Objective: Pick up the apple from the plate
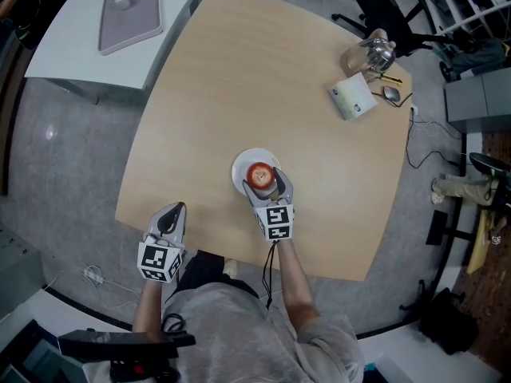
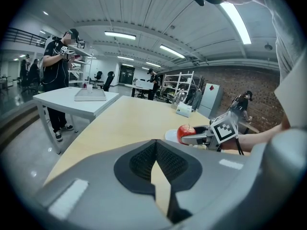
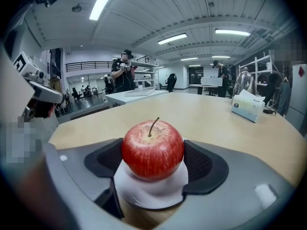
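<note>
My right tongs [image 3: 153, 163] are closed on the apple [image 3: 152, 147], one dark pad [image 3: 103, 159] pressed to each flank. The apple is round and red, streaked with fine paler lines, yellowish in the dimple at the top, where a thin brown stalk stands upright. Its skin has a soft shine. It sits on a small white plate [image 3: 153, 195], which lies on the table [image 1: 239, 78] close to the near edge, about halfway along. My left tongs [image 2: 156, 161] are shut with nothing in them, the pad tips meeting. They hang over the table's near-left corner, well apart from the plate. A tissue box [image 1: 352, 98] sits by the far-right corner.
</note>
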Motion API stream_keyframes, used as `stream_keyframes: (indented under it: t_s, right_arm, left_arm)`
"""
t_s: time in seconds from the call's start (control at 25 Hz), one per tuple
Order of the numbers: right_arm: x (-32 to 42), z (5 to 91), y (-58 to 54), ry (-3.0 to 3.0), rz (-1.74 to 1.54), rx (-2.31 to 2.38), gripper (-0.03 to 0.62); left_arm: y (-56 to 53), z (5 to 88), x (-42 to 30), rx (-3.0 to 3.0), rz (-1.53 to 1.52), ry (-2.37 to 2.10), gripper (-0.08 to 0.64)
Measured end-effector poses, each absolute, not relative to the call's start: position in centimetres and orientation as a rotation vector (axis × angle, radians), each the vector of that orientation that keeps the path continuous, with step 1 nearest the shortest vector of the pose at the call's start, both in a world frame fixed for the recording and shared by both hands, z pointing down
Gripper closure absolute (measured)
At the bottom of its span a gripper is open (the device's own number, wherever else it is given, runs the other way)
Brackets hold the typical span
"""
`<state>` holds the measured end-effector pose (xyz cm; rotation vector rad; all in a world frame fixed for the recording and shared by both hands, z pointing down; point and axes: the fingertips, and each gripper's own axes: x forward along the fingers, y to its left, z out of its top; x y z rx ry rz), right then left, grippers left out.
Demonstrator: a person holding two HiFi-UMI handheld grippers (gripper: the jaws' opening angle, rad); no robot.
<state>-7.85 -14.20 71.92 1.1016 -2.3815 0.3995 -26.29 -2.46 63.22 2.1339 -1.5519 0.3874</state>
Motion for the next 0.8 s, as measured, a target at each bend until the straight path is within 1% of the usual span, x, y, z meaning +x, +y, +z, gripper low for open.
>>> stream_keyframes:
  t_s: [0.8]
  right_arm:
    - [-6.5,66.4,-12.9,-2.402,0.378,1.197,0.195]
  left_arm:
    - [-2.5,60.1,-25.4,2.211,0.368,-1.512,0.540]
